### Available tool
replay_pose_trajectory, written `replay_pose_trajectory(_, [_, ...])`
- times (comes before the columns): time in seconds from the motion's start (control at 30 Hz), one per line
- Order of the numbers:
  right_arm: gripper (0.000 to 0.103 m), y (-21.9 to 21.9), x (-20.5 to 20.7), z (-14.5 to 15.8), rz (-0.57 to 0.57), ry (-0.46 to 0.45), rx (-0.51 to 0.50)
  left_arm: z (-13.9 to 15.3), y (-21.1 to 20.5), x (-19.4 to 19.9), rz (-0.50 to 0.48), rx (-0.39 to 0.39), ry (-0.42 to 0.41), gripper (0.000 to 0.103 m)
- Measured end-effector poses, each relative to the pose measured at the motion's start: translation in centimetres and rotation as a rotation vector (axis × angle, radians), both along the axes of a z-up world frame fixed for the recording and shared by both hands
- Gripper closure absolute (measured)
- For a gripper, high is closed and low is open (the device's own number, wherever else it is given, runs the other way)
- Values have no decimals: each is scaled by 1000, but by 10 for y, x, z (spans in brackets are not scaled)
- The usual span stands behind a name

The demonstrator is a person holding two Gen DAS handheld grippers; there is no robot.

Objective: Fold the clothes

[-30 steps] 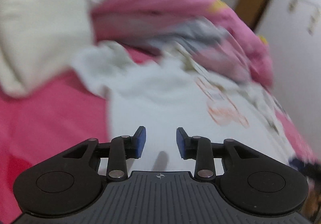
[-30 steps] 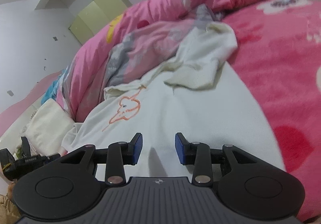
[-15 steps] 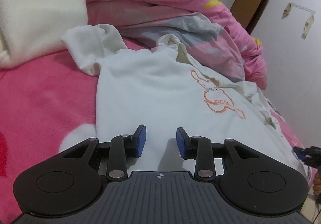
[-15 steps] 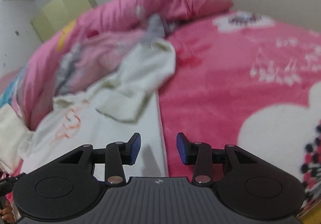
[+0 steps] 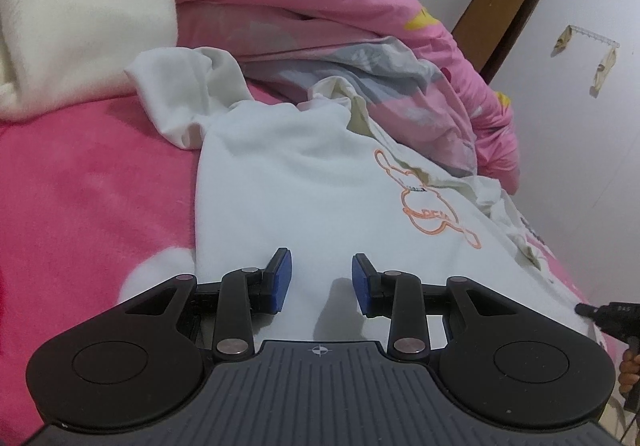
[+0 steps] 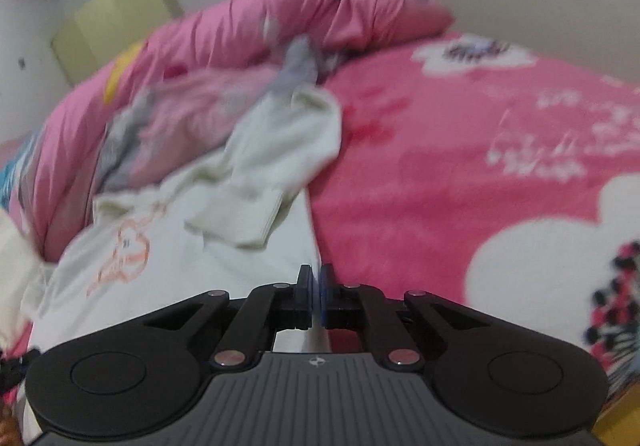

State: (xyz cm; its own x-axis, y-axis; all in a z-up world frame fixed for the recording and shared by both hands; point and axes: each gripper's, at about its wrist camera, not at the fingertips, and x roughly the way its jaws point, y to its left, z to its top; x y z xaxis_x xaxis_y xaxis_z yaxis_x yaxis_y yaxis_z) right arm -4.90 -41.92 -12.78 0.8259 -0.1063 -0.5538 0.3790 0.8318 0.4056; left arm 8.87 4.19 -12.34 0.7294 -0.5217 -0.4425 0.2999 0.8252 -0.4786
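Note:
A white sweatshirt point(image 5: 300, 166) with an orange rabbit print point(image 5: 428, 202) lies spread on the pink blanket point(image 5: 92, 198). One sleeve point(image 5: 176, 94) is bunched at its far left. My left gripper point(image 5: 320, 278) hovers low over the shirt's near part, open, with nothing between its pads. In the right wrist view the same sweatshirt point(image 6: 200, 258) lies to the left, a crumpled sleeve point(image 6: 272, 166) folded over it. My right gripper point(image 6: 316, 286) is shut at the shirt's right edge, and a thin strip of white cloth shows between its pads.
A rumpled pink and grey duvet point(image 5: 320, 6) is heaped behind the shirt. A cream blanket point(image 5: 80, 6) lies at the far left. The pink blanket point(image 6: 460, 186) stretches wide to the right. A brown door point(image 5: 496, 30) and white walls stand beyond the bed.
My right gripper swung right to the shirt's side edge and its jaws closed there. My left gripper sank slightly and stayed open.

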Motion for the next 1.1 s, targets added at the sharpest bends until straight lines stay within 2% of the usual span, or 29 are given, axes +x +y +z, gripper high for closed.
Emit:
replay_pose_trajectory(0.1, [101,-9,3,-16,-31,44,47,0,0,0,-3,-2,0,70])
replay_pose_trajectory(0.27, [101,-21,5,-24,-46,38,132,-1,1,1,-3,-11,1,70])
replay_pose_trajectory(0.37, [95,-27,-3,-25,-43,12,198,-1,2,1,-1,-20,4,70])
replay_pose_trajectory(0.47, [78,-26,-20,-22,-36,-10,248,-2,3,2,0,-29,6,69])
replay_pose_trajectory(0.53, [63,-22,-30,-18,-9,-14,249,-2,4,2,2,-35,8,69])
replay_pose_trajectory(0.57, [62,-19,-34,-16,7,-8,241,-2,4,2,2,-38,9,69])
replay_pose_trajectory(0.83, [63,6,-63,-9,97,78,149,-3,6,3,10,-61,14,69])
replay_pose_trajectory(0.9, [72,14,-68,-10,122,93,101,-3,6,3,14,-65,14,69])
replay_pose_trajectory(0.93, [82,18,-70,-10,132,100,75,-3,6,3,15,-65,14,69])
replay_pose_trajectory(1.0, [94,23,-72,-8,137,101,44,-3,6,3,15,-64,12,69])
replay_pose_trajectory(1.1, [96,25,-78,-4,128,94,-8,-4,6,3,15,-68,11,69])
